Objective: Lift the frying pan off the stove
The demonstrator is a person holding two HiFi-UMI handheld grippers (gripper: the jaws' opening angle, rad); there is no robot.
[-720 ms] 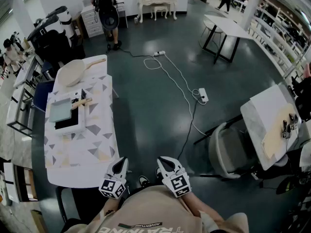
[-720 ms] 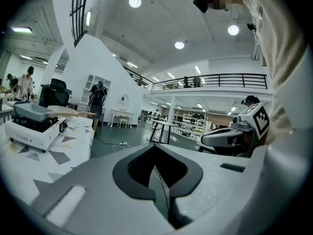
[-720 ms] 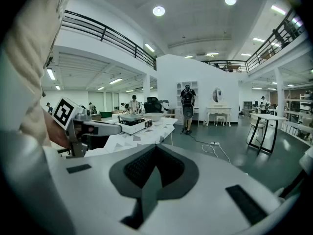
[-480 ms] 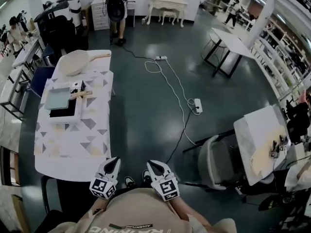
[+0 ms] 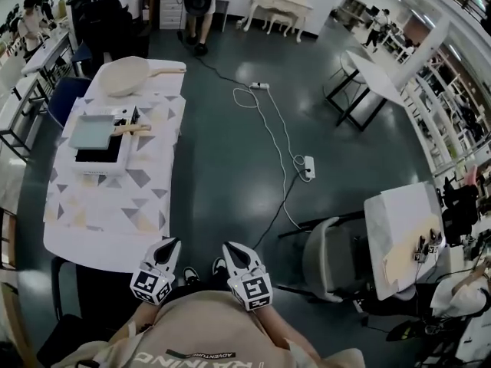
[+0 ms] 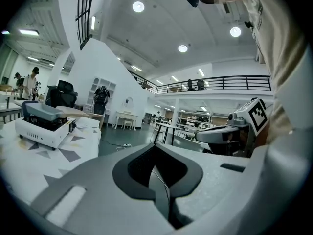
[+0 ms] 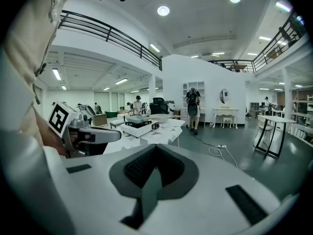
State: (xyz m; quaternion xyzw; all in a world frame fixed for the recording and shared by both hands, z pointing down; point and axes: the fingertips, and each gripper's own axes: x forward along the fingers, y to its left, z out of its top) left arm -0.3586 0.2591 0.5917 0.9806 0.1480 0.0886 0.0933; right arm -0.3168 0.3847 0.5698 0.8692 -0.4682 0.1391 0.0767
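Pale-blue frying pan (image 5: pixel 93 131) on stove (image 5: pixel 102 159), well beyond left hand-held gripper (image 5: pixel 169 244), right hand-held gripper (image 5: pixel 230 249), both closed, empty

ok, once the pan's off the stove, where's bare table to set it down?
Near half of the table, from the stove to the near edge: bare cloth. Narrow strip right of the stove too. Far end crowded: frying pan on the stove, round cream pan behind it.
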